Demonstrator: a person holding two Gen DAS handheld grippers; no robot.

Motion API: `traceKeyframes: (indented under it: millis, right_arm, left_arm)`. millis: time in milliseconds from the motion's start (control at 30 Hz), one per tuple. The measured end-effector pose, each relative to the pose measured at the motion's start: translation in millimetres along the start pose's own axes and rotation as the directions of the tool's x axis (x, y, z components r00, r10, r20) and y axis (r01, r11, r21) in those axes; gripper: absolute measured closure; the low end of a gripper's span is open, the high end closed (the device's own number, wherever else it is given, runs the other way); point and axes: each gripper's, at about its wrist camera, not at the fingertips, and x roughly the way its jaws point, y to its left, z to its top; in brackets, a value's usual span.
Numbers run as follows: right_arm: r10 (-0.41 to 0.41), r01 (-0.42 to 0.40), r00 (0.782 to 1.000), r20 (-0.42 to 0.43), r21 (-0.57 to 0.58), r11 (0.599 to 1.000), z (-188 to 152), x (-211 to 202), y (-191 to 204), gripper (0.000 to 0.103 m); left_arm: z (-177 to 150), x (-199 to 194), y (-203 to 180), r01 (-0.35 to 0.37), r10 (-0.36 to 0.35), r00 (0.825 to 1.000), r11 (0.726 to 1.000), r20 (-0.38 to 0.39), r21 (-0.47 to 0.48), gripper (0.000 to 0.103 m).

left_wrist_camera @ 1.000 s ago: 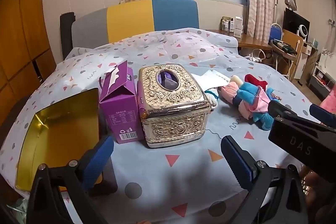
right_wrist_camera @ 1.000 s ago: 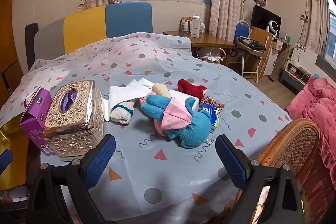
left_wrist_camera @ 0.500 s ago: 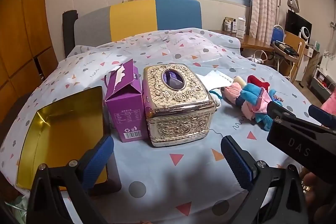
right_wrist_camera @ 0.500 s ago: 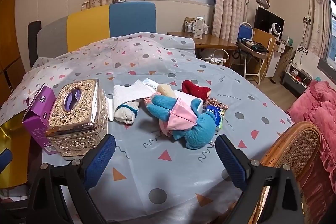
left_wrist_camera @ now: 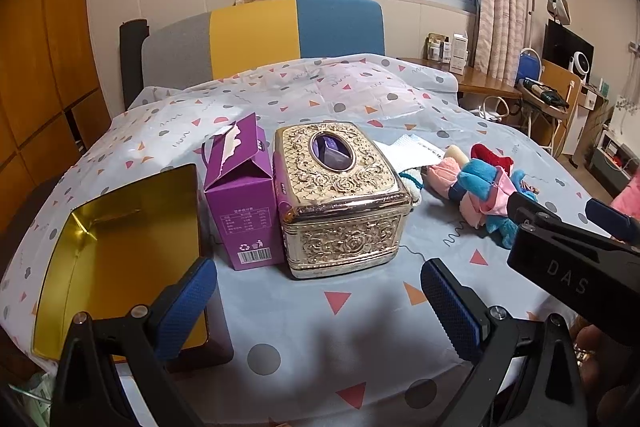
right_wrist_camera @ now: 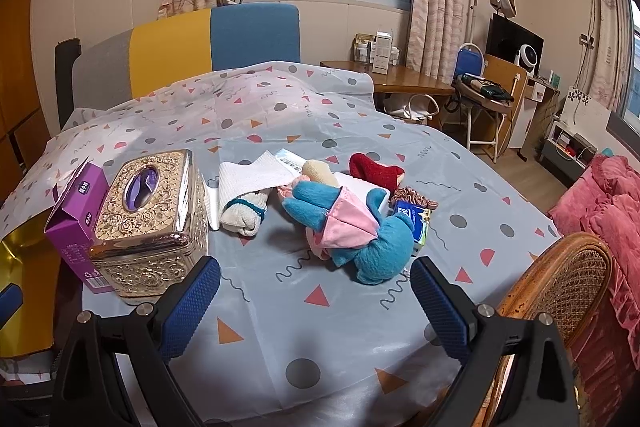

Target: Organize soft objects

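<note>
Task unstarted: my left gripper (left_wrist_camera: pixel 316 301) and right gripper (right_wrist_camera: pixel 316 297) spread, empty; plush doll (right_wrist_camera: pixel 352 227), socks (right_wrist_camera: pixel 244 213) lie loose beside gold tin (left_wrist_camera: pixel 120 247)

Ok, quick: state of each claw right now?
Left claw: open, holding nothing.
Right claw: open, holding nothing.

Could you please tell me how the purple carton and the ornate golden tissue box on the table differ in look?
The purple carton is plain matte cardboard with a barcode, while the golden tissue box is shiny and embossed with roses. The carton is narrow with its gabled top torn open; the tissue box is broader, with a closed lid and an oval opening. Both stand upright, side by side on the patterned tablecloth.
</note>
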Motion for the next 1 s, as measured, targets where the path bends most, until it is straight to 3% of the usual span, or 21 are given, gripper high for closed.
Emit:
traceKeyframes:
  millis: [1000]
  right_arm:
    - [-0.023, 0.023, 0.999, 0.028, 0.009, 1.000, 6.9, -1.5, -12.8, 0.005]
  left_arm:
    - [-2.8, -0.9, 1.8, 0.000, 0.000, 1.000, 1.000, -0.004, 0.003, 0.000]
